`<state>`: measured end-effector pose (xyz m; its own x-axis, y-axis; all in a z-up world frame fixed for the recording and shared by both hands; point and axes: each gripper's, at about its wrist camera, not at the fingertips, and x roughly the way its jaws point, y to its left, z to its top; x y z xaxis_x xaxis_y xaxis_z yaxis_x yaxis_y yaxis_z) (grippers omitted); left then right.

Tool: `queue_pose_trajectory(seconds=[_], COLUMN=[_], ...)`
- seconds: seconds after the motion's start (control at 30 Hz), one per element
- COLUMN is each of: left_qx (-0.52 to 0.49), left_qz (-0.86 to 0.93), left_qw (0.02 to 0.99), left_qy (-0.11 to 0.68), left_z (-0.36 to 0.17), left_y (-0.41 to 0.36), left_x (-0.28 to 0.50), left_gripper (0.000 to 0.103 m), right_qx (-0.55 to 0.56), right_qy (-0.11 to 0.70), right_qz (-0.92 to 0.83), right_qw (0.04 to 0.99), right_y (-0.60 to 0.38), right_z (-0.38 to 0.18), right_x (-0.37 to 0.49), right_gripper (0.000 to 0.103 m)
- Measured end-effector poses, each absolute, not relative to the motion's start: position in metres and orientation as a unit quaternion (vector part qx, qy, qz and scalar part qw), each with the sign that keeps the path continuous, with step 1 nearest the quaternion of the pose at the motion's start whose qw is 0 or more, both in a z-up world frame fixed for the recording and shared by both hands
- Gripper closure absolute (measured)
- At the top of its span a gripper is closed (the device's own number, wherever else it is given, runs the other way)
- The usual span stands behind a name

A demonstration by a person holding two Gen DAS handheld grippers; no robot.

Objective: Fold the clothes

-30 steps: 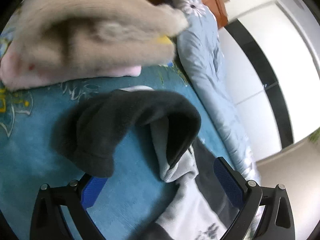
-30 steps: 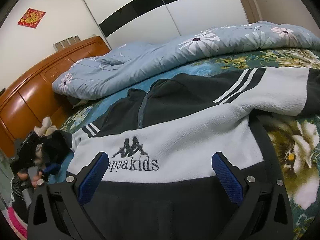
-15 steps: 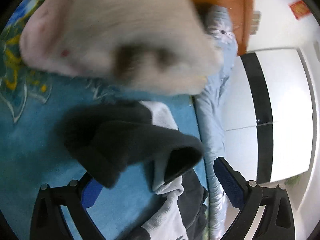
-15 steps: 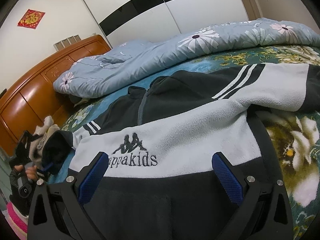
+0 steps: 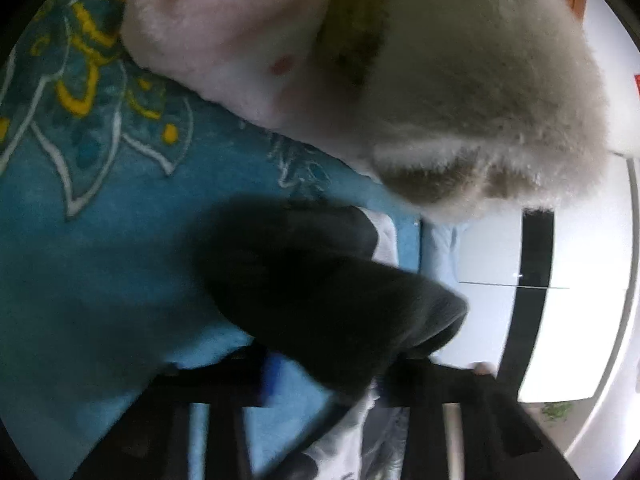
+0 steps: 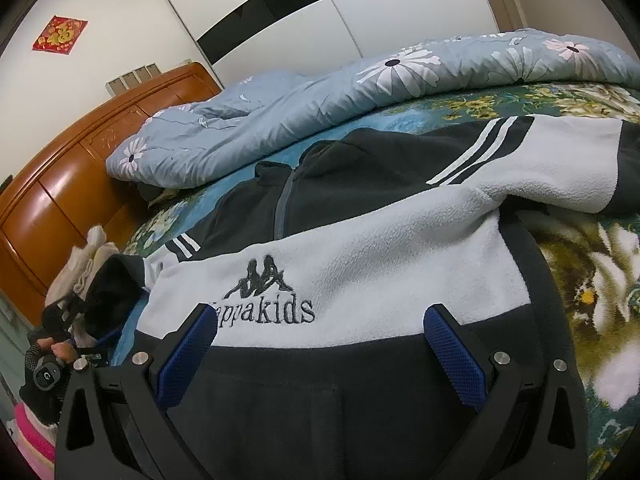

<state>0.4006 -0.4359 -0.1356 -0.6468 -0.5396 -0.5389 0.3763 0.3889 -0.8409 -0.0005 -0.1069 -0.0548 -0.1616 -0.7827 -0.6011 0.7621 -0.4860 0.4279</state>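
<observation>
jaws: left gripper (image 5: 324, 384) just clenched on dark sleeve cuff (image 5: 332, 300); right gripper (image 6: 320, 344) released over jacket (image 6: 360, 248).

- On my left wrist view everything is smeared with motion blur; the dark sleeve (image 5: 320, 300) and fluffy garment (image 5: 460, 100) sit soft and out of focus
- The white wardrobe (image 5: 580, 320) behind them blows out bright
- My right wrist view is sharp and evenly lit, with glare on the wooden headboard (image 6: 60, 192)
- Both views bend hard at the black fisheye rim
</observation>
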Motion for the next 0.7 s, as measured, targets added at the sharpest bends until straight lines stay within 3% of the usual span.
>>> queue_pose_trajectory(seconds=[0.17, 0.5, 0.53, 0.57, 0.6, 0.67, 0.7], left_qx=[-0.021, 0.013, 0.012, 0.012, 0.006, -0.001, -0.005], left_qz=[-0.597, -0.69, -0.684, -0.678, -0.671, -0.672, -0.672], left_qw=[0.433, 0.464, 0.473, 0.474, 0.473, 0.486, 0.492], left_qy=[0.675, 0.555, 0.556, 0.562, 0.571, 0.559, 0.553], left_z=[-0.114, -0.051, -0.051, -0.053, -0.055, -0.054, -0.053], left_y=[-0.437, -0.425, -0.426, -0.429, -0.431, -0.431, -0.432], left_x=[0.388, 0.362, 0.363, 0.362, 0.365, 0.36, 0.358], left_gripper=[0.103, 0.099, 0.096, 0.082, 0.06, 0.037, 0.033], right_qx=[0.409, 0.407, 0.407, 0.406, 0.406, 0.406, 0.406], right_qy=[-0.015, -0.019, -0.02, -0.021, -0.021, -0.022, -0.023], right_qz=[-0.759, -0.755, -0.755, -0.754, -0.754, -0.753, -0.753], right_qw=[0.507, 0.514, 0.515, 0.515, 0.516, 0.517, 0.518], right_y=[-0.108, -0.108, -0.108, -0.108, -0.107, -0.107, -0.107], right_z=[-0.057, -0.054, -0.054, -0.053, -0.053, -0.053, -0.052], right_x=[-0.001, 0.0, 0.0, 0.0, 0.0, 0.0, 0.0], right_gripper=[0.0, 0.0, 0.0, 0.0, 0.0, 0.0, 0.0])
